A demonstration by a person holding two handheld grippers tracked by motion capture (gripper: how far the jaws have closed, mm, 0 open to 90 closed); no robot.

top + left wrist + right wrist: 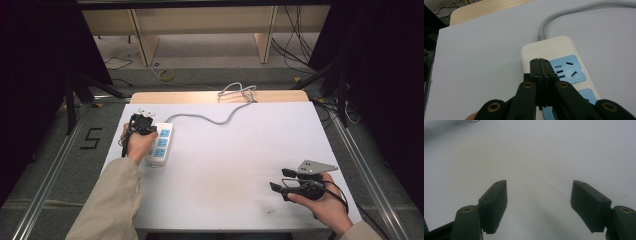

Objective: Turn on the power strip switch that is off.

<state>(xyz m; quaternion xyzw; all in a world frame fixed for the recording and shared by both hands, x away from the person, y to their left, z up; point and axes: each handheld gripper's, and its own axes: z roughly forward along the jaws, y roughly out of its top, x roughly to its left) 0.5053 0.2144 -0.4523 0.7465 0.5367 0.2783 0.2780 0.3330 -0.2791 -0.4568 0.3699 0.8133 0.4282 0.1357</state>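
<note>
A white power strip (161, 145) with blue socket faces lies at the left of the white table (235, 145), its grey cable (215, 119) running off toward the far edge. My left gripper (141, 121) hovers over the strip's left side. In the left gripper view its jaws are pressed together with nothing between them, tips (539, 62) over the strip (549, 47) beside the top blue socket (567, 68). My right gripper (280, 180) rests near the front right of the table, jaws spread wide. In the right gripper view its fingertips (539, 205) frame bare table surface.
The cable coils (239, 91) at the table's far wooden edge. Black curtains stand on both sides, and wooden furniture legs with loose floor cables lie beyond the table. Metal rails run along the floor left and right of the table.
</note>
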